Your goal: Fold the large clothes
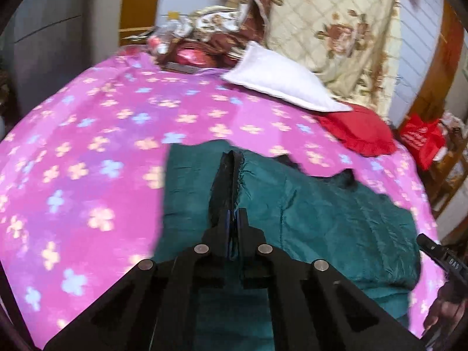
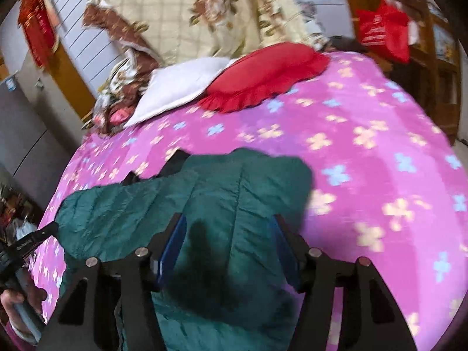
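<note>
Looking along our left gripper (image 1: 233, 219), we see the dark green padded jacket (image 1: 307, 219) spread on the pink flowered bedspread (image 1: 87, 146), lying ahead of and under the fingers and running off to the right. A raised fold of the jacket with a black edge (image 1: 225, 181) stands straight up in front of the fingertips. Our left fingers are clenched together with no gap, and this fold of jacket fabric is pinched between the blue pads (image 1: 228, 228).

From the right wrist view, the same jacket (image 2: 146, 204) lies directly below our right gripper (image 2: 229, 225), stretching away to the left across the bedspread (image 2: 365, 146). Our right fingers stand apart about halfway, one blue pad (image 2: 172, 242) on each side of a hump of green fabric that shows a darker patch. The jacket sits between the fingers; whether the pads press on it we cannot tell, since the picture is blurred there.

At the left edge of that view, a hand (image 2: 20, 301) grips the handle of the other gripper, just beside the jacket's near edge. Beyond the jacket, well apart from it, a white pillow (image 1: 280, 79) and a red frilled cushion (image 1: 356, 131) lie touching each other at the far side of the bed, in front of a cream flowered quilt (image 1: 336, 29).
</note>
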Demonstrator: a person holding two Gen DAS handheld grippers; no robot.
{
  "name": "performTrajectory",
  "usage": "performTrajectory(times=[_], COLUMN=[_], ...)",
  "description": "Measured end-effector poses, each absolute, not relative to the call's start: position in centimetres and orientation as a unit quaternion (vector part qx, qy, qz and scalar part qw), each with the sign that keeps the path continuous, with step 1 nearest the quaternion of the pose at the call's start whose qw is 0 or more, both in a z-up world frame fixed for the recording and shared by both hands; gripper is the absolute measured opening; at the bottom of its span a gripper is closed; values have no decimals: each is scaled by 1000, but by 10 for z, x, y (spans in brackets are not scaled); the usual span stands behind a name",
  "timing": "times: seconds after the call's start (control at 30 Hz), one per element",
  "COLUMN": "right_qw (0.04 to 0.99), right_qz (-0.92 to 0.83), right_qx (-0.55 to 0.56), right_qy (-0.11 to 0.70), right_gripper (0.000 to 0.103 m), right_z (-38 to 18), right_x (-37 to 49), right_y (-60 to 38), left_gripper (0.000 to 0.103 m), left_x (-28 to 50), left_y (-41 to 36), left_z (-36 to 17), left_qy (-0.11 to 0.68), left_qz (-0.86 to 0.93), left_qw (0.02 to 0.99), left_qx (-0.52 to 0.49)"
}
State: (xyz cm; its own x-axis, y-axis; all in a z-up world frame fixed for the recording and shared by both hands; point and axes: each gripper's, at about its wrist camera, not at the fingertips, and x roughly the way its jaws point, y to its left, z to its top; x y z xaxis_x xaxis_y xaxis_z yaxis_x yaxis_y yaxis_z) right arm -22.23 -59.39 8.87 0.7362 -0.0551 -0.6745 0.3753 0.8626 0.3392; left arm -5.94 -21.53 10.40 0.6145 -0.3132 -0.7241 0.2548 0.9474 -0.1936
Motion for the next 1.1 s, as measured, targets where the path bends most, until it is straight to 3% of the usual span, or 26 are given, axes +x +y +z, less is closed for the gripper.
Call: performTrajectory(times=[0.2, 0.37, 0.43, 0.47, 0.7, 0.93, 1.1], right_qw=[895, 898, 904, 905, 905, 893, 898], right_qz=[-102, -100, -107, -112, -117, -119, -119], right_qx=[192, 182, 189, 188, 168, 133, 87], right_qy=[390, 388, 369, 365, 373, 412, 415], right_gripper=[63, 63, 63, 63, 63, 66, 68], right_z=[53, 72, 87, 93, 104, 67, 47], right_x=[-173, -176, -191, -198, -194, -146, -123], right_y=[-562, -564, -573, -578, -577, -556, -548], left_gripper=[0, 0, 26, 28, 29, 29, 29], left_x=[-50, -54, -57, -60, -57, -37, -35], left_y=[-202, -201, -199, -198, -219, -254, -255], left_z=[75, 86, 94, 98, 105, 69, 58], left_qy=[442, 439, 433, 424, 395, 427, 432], left_qz=[-136, -149, -153, -151, -143, -125, -128], left_qw=[886, 885, 887, 891, 907, 895, 893], left_qx=[-39, -44, -47, -51, -37, 31, 18])
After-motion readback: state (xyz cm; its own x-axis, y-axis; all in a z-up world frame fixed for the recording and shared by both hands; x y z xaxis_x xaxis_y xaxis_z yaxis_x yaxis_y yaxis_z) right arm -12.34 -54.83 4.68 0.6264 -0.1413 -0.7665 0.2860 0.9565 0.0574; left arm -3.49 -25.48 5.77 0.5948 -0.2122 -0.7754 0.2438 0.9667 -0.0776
